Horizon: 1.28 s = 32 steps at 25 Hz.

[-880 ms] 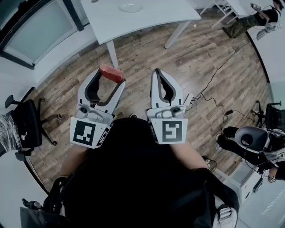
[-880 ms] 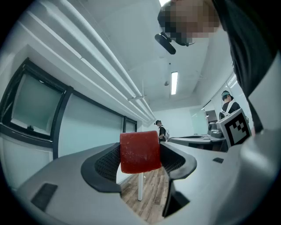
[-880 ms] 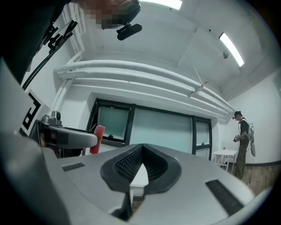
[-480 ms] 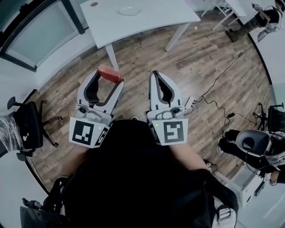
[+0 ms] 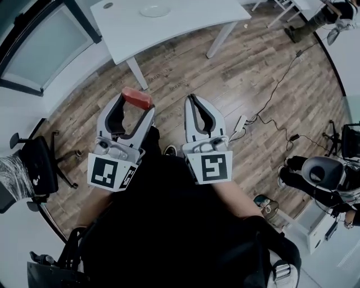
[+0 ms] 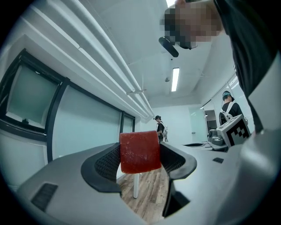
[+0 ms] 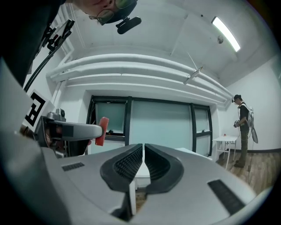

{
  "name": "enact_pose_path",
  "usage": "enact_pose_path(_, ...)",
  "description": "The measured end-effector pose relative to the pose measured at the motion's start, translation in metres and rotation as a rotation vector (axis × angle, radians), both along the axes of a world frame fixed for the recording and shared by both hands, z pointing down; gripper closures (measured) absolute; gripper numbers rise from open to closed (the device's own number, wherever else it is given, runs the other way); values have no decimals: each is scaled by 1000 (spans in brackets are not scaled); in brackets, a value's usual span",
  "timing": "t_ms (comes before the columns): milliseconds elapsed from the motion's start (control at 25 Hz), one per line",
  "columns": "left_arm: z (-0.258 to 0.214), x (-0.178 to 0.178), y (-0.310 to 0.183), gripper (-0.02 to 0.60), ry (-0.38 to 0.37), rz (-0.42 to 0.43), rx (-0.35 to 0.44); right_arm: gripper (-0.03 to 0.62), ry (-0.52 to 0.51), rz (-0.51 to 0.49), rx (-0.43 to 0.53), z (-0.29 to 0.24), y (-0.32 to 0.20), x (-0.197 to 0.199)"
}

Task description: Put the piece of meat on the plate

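Note:
A red slab of meat sits clamped between the tips of my left gripper, held level over the wooden floor; in the left gripper view the meat fills the gap between the black pads. To its right my right gripper is shut with nothing in it, its pads touching. From the right gripper view the meat shows at the left. A white plate lies on the white table at the top of the head view, well ahead of both grippers.
A black office chair stands at the left, a glass partition behind it. A cable and power strip lie on the floor at right. Other people stand at the right, and another person by a small table.
The table and plate have shifted left and toward the top edge of the head view. Both grippers keep their pose, the meat still in the left one.

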State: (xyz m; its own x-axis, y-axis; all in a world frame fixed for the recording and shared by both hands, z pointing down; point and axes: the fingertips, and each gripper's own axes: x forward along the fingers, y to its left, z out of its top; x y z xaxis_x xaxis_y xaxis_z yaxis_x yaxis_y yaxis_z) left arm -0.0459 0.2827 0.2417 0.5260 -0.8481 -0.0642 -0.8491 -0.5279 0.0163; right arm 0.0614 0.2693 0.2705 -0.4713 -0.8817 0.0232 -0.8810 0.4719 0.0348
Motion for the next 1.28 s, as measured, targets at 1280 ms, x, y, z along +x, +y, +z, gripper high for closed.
enact_pose_path(1280,13,-57,-235,301,64,142,-36,591,41,86,-65,9,-225,-69)
